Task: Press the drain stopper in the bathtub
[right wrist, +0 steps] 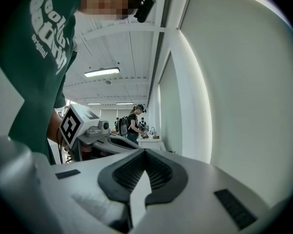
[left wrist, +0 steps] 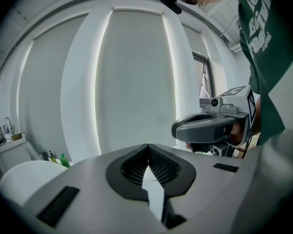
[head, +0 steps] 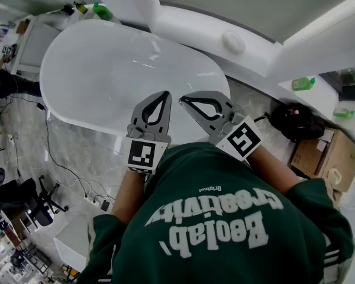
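Note:
The white oval bathtub [head: 94, 108] lies in front of me in the head view; I cannot make out a drain stopper in its smooth basin. My left gripper [head: 164, 94] and right gripper [head: 183, 100] are held side by side over the tub's near rim, tips close together. Both are shut with nothing between the jaws. In the left gripper view the left gripper [left wrist: 148, 146] has its pads meeting, and the right gripper [left wrist: 210, 126] shows beside it. In the right gripper view the right gripper [right wrist: 145, 151] is shut too, with the left gripper [right wrist: 107, 139] at its left. Both gripper views face white wall panels, not the tub.
A white ledge [head: 183, 25] behind the tub carries a round white object [head: 234, 41]; green bottles [head: 102, 10] [head: 303, 83] stand at its two ends. A black bag [head: 294, 120] and cardboard box [head: 322, 152] sit at right. Cables and a power strip [head: 97, 201] lie on the left floor.

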The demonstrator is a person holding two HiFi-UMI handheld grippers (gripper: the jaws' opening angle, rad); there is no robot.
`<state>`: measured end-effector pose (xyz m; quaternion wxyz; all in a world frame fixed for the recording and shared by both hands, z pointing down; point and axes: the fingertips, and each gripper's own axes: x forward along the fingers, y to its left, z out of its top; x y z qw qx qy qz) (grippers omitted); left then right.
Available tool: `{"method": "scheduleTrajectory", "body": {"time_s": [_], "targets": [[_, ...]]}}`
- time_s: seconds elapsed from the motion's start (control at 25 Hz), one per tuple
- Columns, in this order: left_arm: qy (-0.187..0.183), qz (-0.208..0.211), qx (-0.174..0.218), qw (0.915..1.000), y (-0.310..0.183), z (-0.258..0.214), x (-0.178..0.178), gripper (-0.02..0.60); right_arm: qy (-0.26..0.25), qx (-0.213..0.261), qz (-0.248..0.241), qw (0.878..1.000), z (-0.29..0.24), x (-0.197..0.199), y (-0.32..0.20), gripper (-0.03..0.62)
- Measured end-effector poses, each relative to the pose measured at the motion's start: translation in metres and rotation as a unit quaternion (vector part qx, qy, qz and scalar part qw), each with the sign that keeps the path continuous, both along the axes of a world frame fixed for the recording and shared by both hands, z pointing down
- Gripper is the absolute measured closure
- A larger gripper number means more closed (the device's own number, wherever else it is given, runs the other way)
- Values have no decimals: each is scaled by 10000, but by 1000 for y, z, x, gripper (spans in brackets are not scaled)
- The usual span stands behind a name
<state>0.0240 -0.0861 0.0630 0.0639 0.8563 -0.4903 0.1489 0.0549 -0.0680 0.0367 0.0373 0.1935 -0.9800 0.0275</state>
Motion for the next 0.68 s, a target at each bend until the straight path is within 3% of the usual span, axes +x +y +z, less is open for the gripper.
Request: {"method": "scheduleTrajectory", "body": {"time_s": [0.68], "targets": [[-25, 34, -2, 10000, -6, 2, 2, 575, -23, -80, 113, 9999, 2, 4, -9, 580]]}}
